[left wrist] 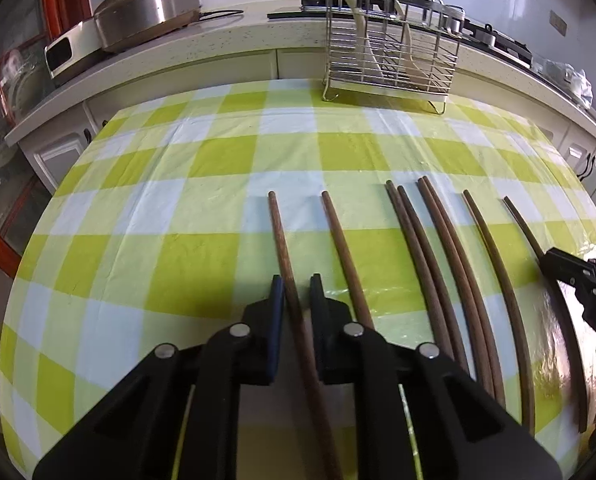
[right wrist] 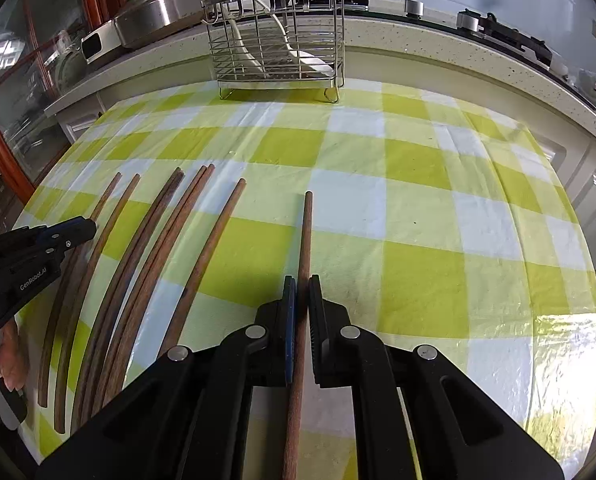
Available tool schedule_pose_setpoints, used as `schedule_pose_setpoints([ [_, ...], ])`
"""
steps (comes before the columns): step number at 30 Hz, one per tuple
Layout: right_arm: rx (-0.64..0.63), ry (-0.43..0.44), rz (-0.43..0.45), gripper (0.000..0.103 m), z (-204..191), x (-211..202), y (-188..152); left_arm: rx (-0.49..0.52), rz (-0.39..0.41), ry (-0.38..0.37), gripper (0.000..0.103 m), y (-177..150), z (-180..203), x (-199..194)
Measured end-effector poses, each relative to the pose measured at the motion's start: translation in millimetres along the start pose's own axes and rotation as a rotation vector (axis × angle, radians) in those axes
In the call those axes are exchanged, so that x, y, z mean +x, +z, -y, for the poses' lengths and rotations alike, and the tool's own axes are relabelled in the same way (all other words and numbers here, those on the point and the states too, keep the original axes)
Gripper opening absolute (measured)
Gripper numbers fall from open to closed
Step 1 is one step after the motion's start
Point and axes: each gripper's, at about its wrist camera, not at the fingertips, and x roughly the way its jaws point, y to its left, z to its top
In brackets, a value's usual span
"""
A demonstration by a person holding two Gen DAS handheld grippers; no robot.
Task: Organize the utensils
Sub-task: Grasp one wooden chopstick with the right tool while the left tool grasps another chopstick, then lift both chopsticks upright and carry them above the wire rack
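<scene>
Left wrist view: left tongs (left wrist: pixel 297 280) clamp the leftmost chopstick (left wrist: pixel 279 232) on the table (left wrist: pixel 118 208); jaws nearly together. Right wrist view: right tongs (right wrist: pixel 302 280) clamp the rightmost chopstick (right wrist: pixel 307 224).

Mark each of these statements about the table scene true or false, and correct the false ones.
1. The left gripper and the right gripper each have a brown wooden chopstick between their fingers. True.
2. The silver wire rack is empty. False: long white utensils stand in it.
3. The chopsticks lie on a green-and-white checked tablecloth. True.
4. The right gripper's chopstick is in the middle of the row. False: it is at the row's right end, and the left gripper's chopstick is at the left end.
</scene>
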Motion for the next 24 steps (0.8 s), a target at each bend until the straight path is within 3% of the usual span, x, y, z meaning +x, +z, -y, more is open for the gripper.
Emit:
schedule_pose_setpoints([
  [11,-0.069,-0.046,0.012,0.007,-7.9,2.5,1.8,0.001,0.018,-0.034,0.006,-3.0,-7.4,-0.5],
  [14,-0.037,-0.005,0.027,0.007,-3.1,-1.8,4.7,-0.032,0.01,-0.087,0.006,1.8,-15.8,-4.4],
  [24,0.007,0.067,0.174,0.007,5.2,-53.8,33.3,-0.033,0.133,-0.12,0.006,28.6,-23.7,-60.7],
])
